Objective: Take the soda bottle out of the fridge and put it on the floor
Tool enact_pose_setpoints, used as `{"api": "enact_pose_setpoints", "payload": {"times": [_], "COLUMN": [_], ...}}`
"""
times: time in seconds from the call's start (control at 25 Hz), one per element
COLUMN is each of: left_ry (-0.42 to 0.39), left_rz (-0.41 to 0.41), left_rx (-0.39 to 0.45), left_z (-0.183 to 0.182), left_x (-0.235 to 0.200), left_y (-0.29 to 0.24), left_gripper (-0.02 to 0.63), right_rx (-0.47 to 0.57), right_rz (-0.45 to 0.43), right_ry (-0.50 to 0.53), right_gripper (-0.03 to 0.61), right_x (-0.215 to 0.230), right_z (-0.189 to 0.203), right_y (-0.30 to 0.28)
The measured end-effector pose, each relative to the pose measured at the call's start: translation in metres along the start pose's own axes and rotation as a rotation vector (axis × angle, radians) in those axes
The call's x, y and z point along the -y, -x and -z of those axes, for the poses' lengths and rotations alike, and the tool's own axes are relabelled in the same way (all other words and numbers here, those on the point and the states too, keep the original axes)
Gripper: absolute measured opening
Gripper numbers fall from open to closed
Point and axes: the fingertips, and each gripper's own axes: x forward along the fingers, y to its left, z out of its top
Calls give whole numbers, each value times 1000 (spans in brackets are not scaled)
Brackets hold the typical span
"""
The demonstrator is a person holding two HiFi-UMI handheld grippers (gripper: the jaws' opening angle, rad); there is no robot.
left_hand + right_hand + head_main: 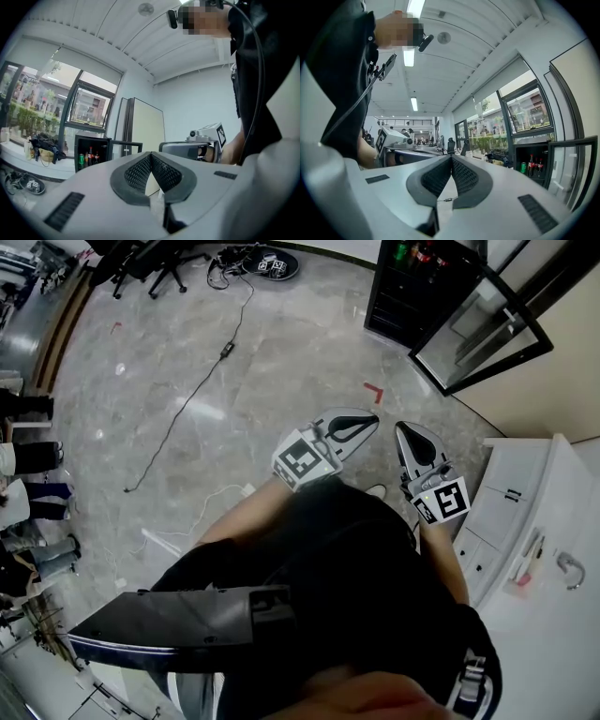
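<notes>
Across marbled floor [281, 371], boxy black fridge [392, 298]

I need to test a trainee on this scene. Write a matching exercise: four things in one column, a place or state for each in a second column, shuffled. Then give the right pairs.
Things
1. fridge
2. right gripper
3. black cable
4. red corner mark

Places or states
A. trails in a long line across the floor
B. door swung open, bottles inside
C. on the floor, short of the fridge
D. jaws together, nothing between them

Pairs: 1-B, 2-D, 3-A, 4-C
</notes>
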Motion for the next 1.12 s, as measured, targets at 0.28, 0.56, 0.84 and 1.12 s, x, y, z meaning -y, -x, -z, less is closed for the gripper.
{"api": "enact_pose_setpoints", "payload": {"times": [0.28,0.56,0.84,1.12], "left_ry": [-31,-44,-42,-7], "left_rz": [15,54,85,99], "left_rx": [41,25,11,20], "left_z": [-10,-7,-4,-4], "left_x": [-6,-23,-52,-83], "left_y": [13,21,36,33], "left_gripper": [5,5,5,5], "right_rx": [20,57,50,38], "right_rz": [-10,-20,48,101], "right_ry": [7,-31,-19,-13], "right_gripper": [12,12,12,12], "right_x": [-6,-9,-9,6], "right_z": [-2,-2,4,5], "right_y": [-9,-32,-62,-77]}}
